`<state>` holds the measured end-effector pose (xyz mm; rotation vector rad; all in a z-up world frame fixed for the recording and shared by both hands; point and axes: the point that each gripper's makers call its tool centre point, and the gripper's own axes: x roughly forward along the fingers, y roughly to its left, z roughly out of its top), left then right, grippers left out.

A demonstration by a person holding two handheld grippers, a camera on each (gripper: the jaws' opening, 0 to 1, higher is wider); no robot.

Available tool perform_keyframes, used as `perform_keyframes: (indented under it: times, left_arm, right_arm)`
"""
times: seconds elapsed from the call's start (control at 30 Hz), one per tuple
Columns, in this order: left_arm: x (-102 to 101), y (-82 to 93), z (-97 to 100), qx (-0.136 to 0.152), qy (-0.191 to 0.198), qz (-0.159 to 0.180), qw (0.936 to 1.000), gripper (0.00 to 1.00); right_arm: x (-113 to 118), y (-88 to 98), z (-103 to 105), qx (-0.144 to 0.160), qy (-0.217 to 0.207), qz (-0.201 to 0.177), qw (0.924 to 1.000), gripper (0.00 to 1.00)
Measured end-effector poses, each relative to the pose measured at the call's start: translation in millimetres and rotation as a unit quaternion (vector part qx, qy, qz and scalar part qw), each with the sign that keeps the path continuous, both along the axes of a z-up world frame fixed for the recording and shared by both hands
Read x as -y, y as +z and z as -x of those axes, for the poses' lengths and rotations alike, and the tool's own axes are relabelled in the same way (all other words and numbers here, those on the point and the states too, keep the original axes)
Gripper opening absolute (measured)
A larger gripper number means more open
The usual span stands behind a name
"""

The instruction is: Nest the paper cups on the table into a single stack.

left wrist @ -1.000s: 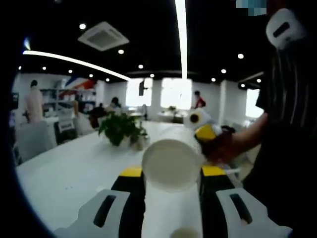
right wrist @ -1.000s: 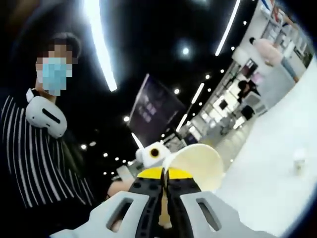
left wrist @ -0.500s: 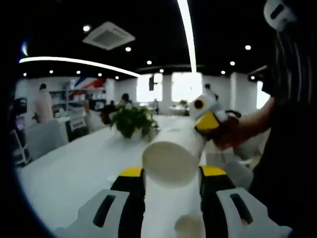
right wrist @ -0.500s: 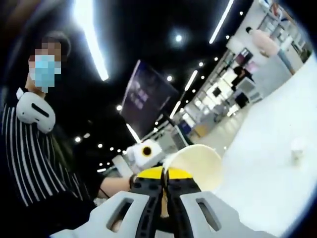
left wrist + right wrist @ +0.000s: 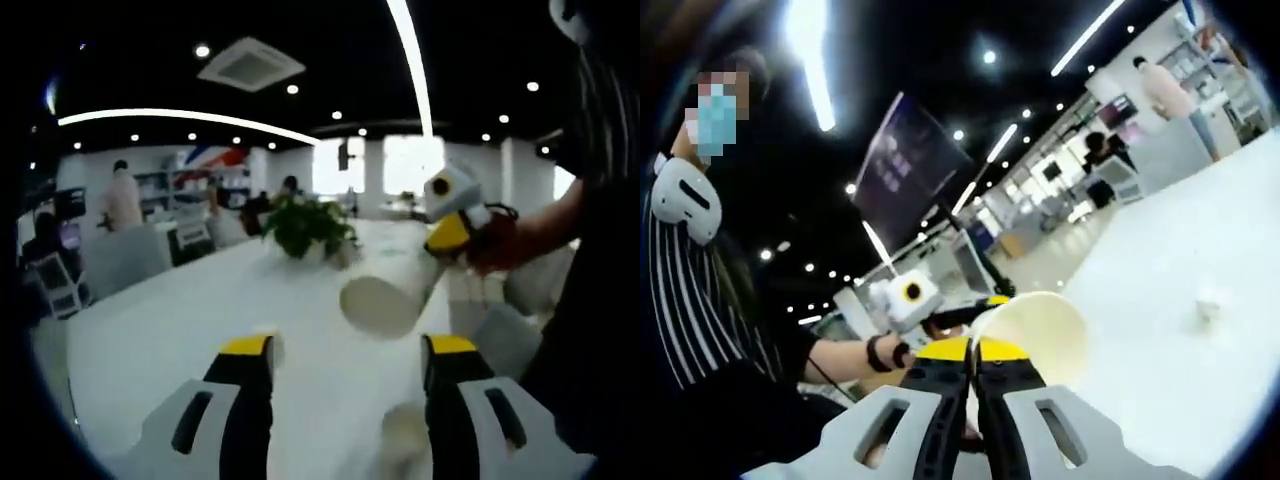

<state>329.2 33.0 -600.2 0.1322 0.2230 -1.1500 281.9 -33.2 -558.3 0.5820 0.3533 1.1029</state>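
Observation:
In the left gripper view, a white paper cup (image 5: 392, 298) hangs over the white table (image 5: 170, 330) with its base end toward the camera. My right gripper (image 5: 452, 232), held by a hand, grips its far end. My left gripper (image 5: 347, 346) is open, yellow-tipped jaws wide apart, nothing between them. In the right gripper view, my right gripper (image 5: 973, 350) is shut on the rim of the cup (image 5: 1035, 335), whose open mouth faces the camera. The left gripper (image 5: 980, 305) shows just beyond it. A small cup (image 5: 1209, 305) stands far off on the table.
A potted plant (image 5: 312, 226) stands mid-table behind the held cup. Grey chairs (image 5: 125, 262) line the left side. A small pale round shape (image 5: 405, 440) lies blurred low between my left jaws. A person in a striped top (image 5: 700, 300) stands close.
My left gripper's jaws have opened and drawn back from the white cup they were closed around. The cup now hangs from the right gripper alone, farther off.

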Motion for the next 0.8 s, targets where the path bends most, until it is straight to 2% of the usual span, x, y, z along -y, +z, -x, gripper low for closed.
perform_keyframes:
  times: [0.1,0.27,0.3,0.4,0.63,0.8]
  left_arm:
    - [-6,-5.9,-3.0,-0.013,0.010,0.000,0.9999,0.63]
    - [-13,-15.3,-6.5,-0.017,0.025,-0.007,0.9995,0.73]
    - [-15,-19.6,-6.4,-0.022,0.024,-0.015,0.9993,0.74]
    - [-18,-23.1,-9.4,-0.027,0.035,-0.012,0.9990,0.78]
    - [-29,-35.9,-13.0,-0.045,0.063,-0.010,0.9969,0.85]
    - [-34,-41.2,-14.3,-0.033,0.073,-0.025,0.9964,0.95]
  right_arm:
    - [3,-2.6,2,-0.001,-0.007,0.002,1.0000,0.00]
    - [4,-6.3,3,-0.006,-0.008,0.010,0.9999,0.00]
    - [3,-9.8,4,-0.003,-0.006,0.024,0.9997,0.00]
    - [2,-21.3,8,0.008,0.006,0.068,0.9977,0.00]
    - [-4,-29.0,13,0.017,0.024,0.111,0.9934,0.00]
    - [-4,-35.5,12,0.027,0.034,0.153,0.9873,0.00]
